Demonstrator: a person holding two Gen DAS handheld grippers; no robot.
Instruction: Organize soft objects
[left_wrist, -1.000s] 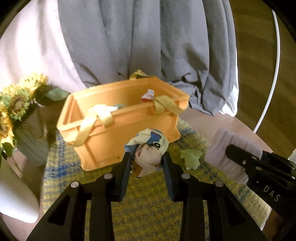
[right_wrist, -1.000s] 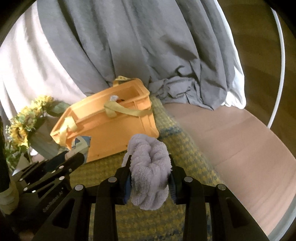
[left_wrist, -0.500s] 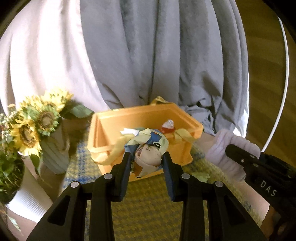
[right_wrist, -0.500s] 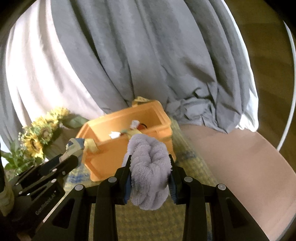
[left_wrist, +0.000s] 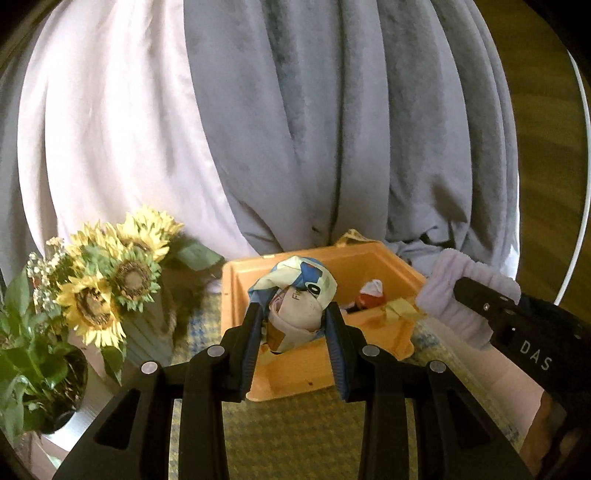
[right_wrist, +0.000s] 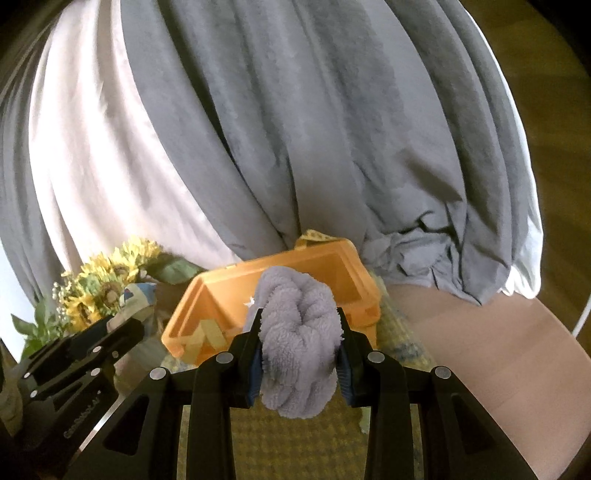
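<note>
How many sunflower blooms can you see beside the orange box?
3 clearly: one lowest and nearest, one in the middle, one at the top. Leaves may hide others behind them.

We see the orange basket (left_wrist: 400, 264) open at the top in the middle of both views, so entry from above is free. The sunflowers (left_wrist: 122, 280) at the left crowd that side in the left wrist view. The grey curtain (right_wrist: 295, 129) closes the space just behind. At the lower right the bare table (right_wrist: 480, 332) leaves room.
</note>
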